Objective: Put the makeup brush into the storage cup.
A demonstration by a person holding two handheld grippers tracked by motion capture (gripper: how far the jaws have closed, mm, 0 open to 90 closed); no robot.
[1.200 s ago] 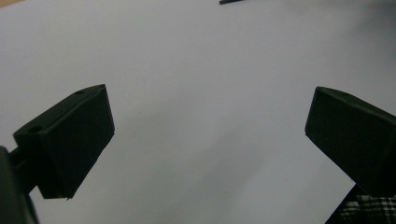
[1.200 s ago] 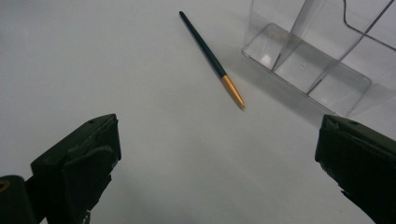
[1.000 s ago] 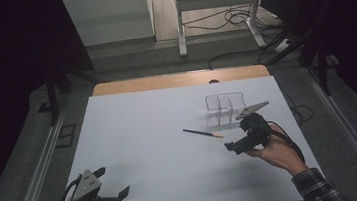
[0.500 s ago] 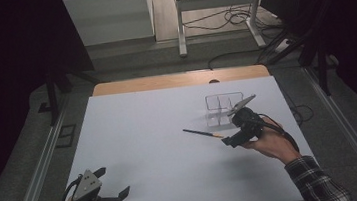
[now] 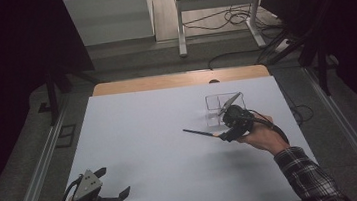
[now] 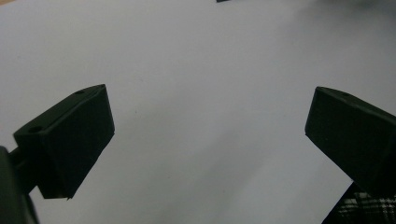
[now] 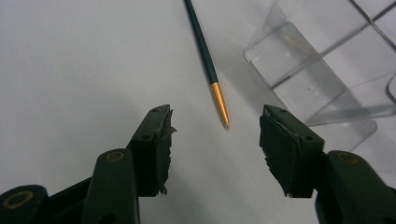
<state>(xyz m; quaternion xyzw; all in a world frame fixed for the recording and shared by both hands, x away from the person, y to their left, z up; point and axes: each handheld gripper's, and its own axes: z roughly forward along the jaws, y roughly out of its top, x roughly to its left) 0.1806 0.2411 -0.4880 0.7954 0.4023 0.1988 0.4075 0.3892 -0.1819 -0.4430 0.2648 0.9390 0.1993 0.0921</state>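
Observation:
A thin dark green pen with a gold tip (image 7: 208, 63) lies flat on the white table, also seen in the high view as the pen (image 5: 197, 132). My right gripper (image 7: 215, 133) hovers open just short of the gold tip, jaws on either side of it and not touching. In the high view the right gripper (image 5: 226, 136) sits at the pen's right end. A clear plastic organiser with compartments (image 7: 322, 70) stands right beside the pen, the same organiser (image 5: 217, 107) behind the gripper. My left gripper (image 5: 118, 193) rests open at the front left corner, over bare table (image 6: 205, 93).
The white table top (image 5: 150, 133) has a wooden strip (image 5: 179, 79) along its far edge. Metal rails run along both sides. A white frame leg and cables (image 5: 218, 23) lie on the floor beyond. The person's plaid sleeve (image 5: 308, 177) comes in at bottom right.
My right gripper has moved left and forward, from beside the organiser to the gold end of the pen. The left gripper has stayed put.

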